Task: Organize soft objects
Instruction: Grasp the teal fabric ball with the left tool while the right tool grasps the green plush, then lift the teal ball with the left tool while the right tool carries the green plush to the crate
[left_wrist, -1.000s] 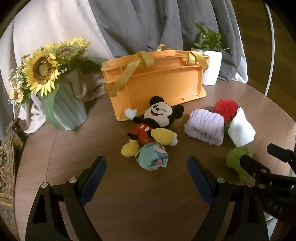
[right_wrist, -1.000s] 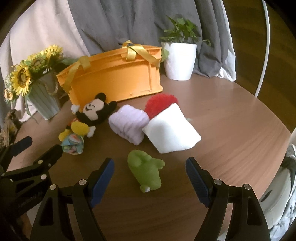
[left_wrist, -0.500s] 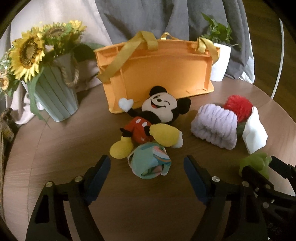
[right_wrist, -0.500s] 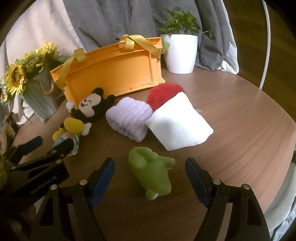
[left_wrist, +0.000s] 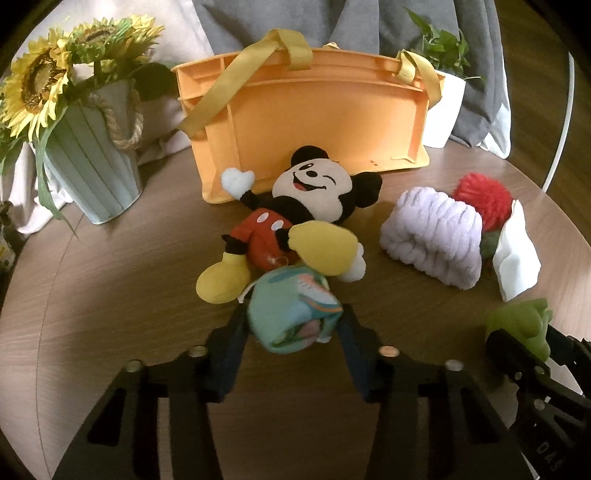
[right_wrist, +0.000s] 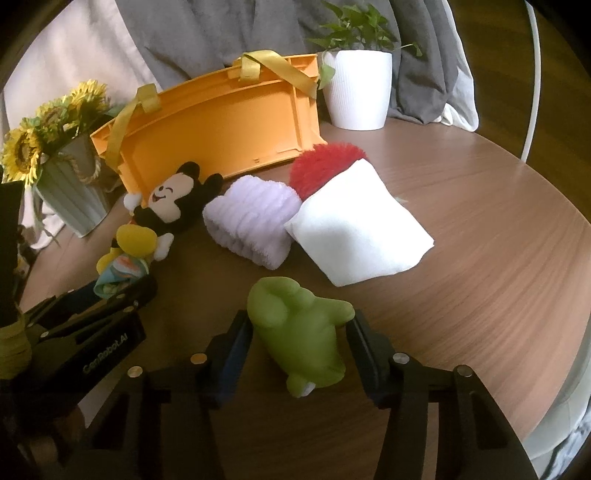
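Note:
My left gripper (left_wrist: 291, 328) has closed around a teal patterned soft ball (left_wrist: 291, 310) lying at the feet of a Mickey plush (left_wrist: 295, 218); the fingers touch its sides. My right gripper (right_wrist: 299, 328) has closed around a green soft toy (right_wrist: 299, 328) on the table. A lilac rolled towel (right_wrist: 251, 218), a red fluffy ball (right_wrist: 321, 166) and a white folded cloth (right_wrist: 358, 236) lie together behind it. An orange basket (left_wrist: 310, 118) with yellow handles stands at the back.
A green vase of sunflowers (left_wrist: 88, 162) stands at the back left, and a white plant pot (right_wrist: 358, 88) at the back right. The round wooden table's edge (right_wrist: 546, 295) curves off to the right. Grey and beige curtains hang behind.
Both grippers moved forward and narrowed: the left onto the teal ball, the right onto the green toy. Before, both stood wide open and short of the objects.

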